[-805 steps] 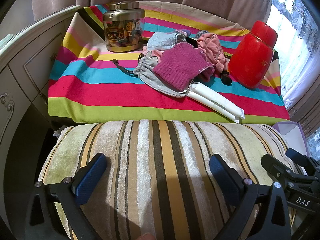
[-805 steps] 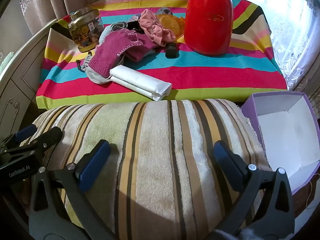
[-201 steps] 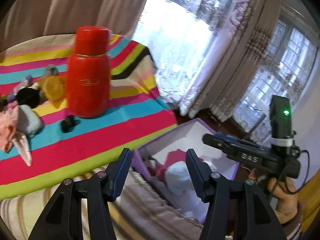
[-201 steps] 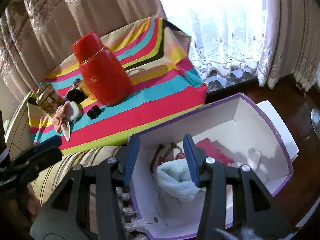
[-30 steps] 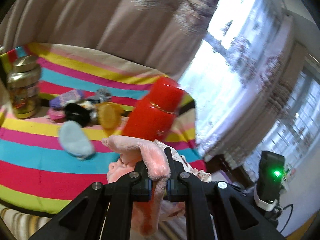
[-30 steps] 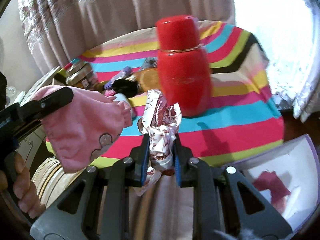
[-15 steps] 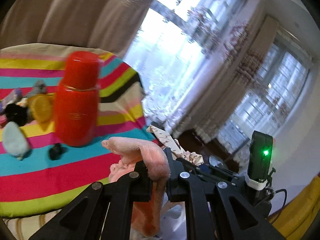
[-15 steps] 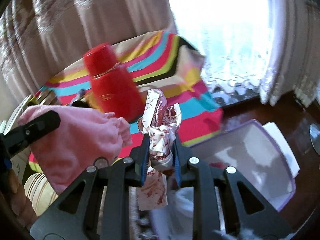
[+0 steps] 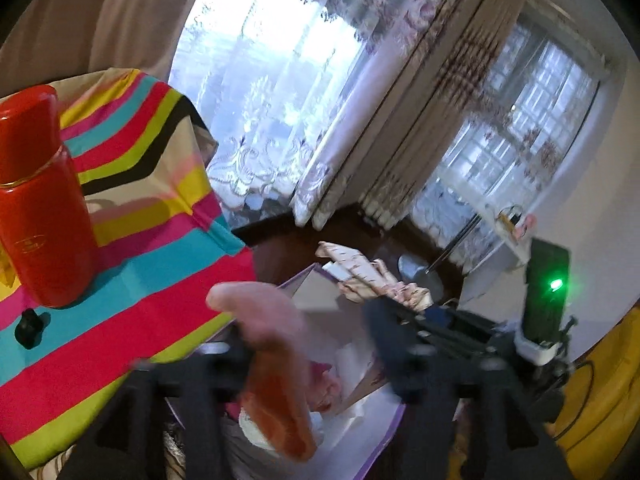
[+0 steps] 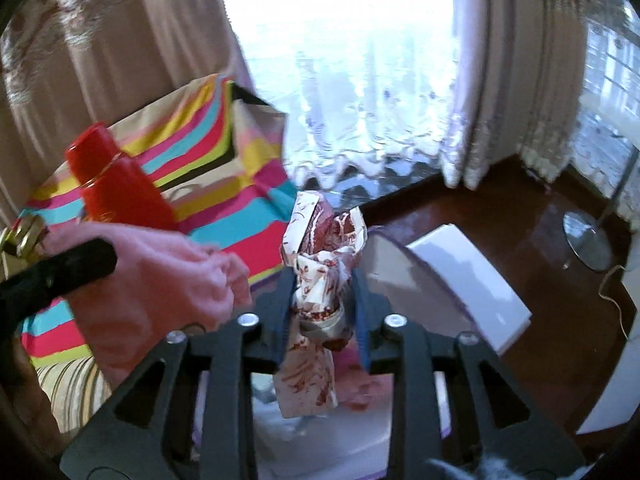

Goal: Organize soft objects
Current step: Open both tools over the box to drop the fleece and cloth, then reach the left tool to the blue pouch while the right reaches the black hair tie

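My left gripper stands open and blurred over the purple box; the pink fluffy cloth hangs by its left finger, above the soft things in the box. In the right wrist view the pink cloth sits at the left under the left gripper's finger. My right gripper is shut on a white cloth with a red print, held upright over the box. That printed cloth also shows in the left wrist view.
A red flask stands on the striped tablecloth at the left, with a small black object beside it. Lace curtains and windows are behind. A white lid lies on the dark floor right of the box.
Both grippers have swung right from the table to over the purple box. My left gripper's jaws have opened around the pink cloth. My right gripper still grips the printed cloth.
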`<act>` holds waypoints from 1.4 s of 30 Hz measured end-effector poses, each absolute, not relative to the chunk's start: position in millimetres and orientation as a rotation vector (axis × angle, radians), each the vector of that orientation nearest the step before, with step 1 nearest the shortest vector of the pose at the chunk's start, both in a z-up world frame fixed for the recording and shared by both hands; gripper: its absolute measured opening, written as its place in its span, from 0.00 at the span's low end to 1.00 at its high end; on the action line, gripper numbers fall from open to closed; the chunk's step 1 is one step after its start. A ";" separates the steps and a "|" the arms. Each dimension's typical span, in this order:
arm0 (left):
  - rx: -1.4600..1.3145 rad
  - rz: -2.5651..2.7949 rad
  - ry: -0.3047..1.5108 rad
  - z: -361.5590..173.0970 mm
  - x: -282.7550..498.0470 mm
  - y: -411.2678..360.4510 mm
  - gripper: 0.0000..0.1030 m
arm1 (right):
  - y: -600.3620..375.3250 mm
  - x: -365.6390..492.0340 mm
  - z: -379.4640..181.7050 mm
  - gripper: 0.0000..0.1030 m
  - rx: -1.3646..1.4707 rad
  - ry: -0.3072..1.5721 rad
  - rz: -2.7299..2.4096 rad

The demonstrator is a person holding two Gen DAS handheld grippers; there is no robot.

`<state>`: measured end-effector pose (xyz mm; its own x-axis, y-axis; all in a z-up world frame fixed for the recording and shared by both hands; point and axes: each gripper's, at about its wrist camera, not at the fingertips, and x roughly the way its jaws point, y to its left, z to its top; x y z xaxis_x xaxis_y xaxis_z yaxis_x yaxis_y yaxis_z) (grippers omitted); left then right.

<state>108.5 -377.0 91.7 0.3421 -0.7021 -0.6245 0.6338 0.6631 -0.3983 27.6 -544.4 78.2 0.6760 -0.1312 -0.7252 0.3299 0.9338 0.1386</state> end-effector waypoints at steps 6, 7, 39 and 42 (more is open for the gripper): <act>-0.091 -0.850 0.873 86.3 114.1 -368.4 0.66 | -552.3 26.9 72.6 0.53 0.287 0.807 -0.265; -0.092 -0.854 0.873 87.8 114.2 -366.6 0.66 | -551.0 26.4 72.1 0.54 0.288 0.809 -0.261; -0.213 -0.427 0.767 82.0 155.9 -150.5 0.67 | -359.6 90.9 68.3 0.60 0.142 0.879 0.087; -0.263 -0.353 0.766 80.7 166.2 -115.6 0.67 | -341.4 102.3 68.0 0.60 0.134 0.886 0.109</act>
<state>166.2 -115.6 80.7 0.6671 -0.4030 -0.6265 0.2144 0.9093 -0.3567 102.3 -341.4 68.0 0.6276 0.1501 -0.7640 -0.0395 0.9861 0.1613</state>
